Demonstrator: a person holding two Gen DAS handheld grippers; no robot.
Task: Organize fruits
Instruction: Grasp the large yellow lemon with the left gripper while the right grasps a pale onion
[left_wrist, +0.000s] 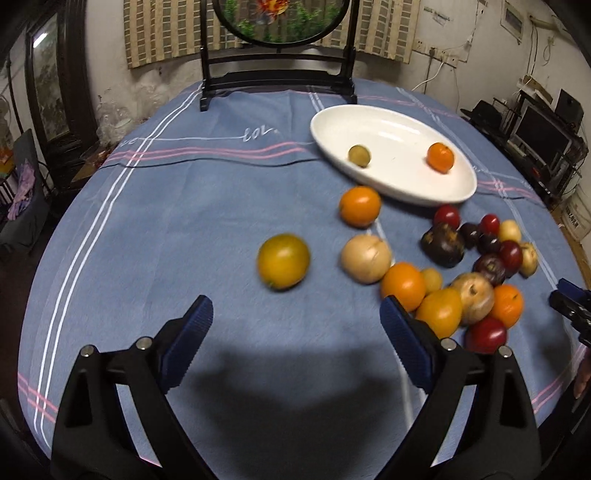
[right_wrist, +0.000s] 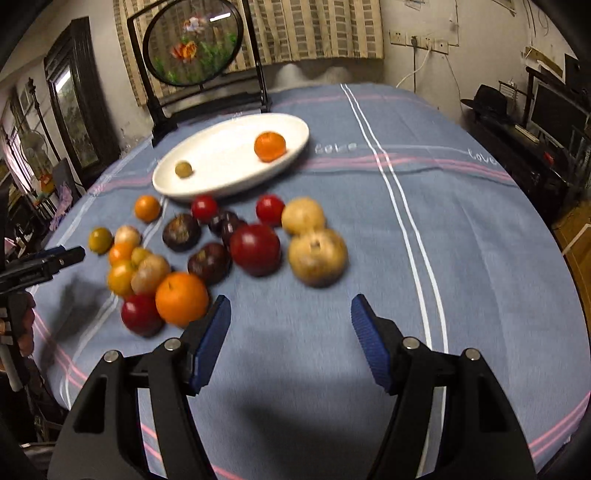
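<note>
Left gripper (left_wrist: 295, 339) and right gripper (right_wrist: 290, 332): ribbed blue pads spread wide, both empty, above the blue striped tablecloth (left_wrist: 166, 221). Just beyond, loose round fruits (right_wrist: 207, 254) lie clustered on the cloth: orange, red, dark purple, tan. Farther back, a smooth white oval dish (left_wrist: 369, 122) holds one small orange (left_wrist: 440, 157) and one greenish fruit (left_wrist: 359, 155), well apart.

A blue striped tablecloth (left_wrist: 155, 229) lies under a round fish-painted screen (right_wrist: 192, 44) on its black stand.

Left hand-held gripper (left_wrist: 295, 332), right hand-held gripper (right_wrist: 290, 332): both spread wide.
</note>
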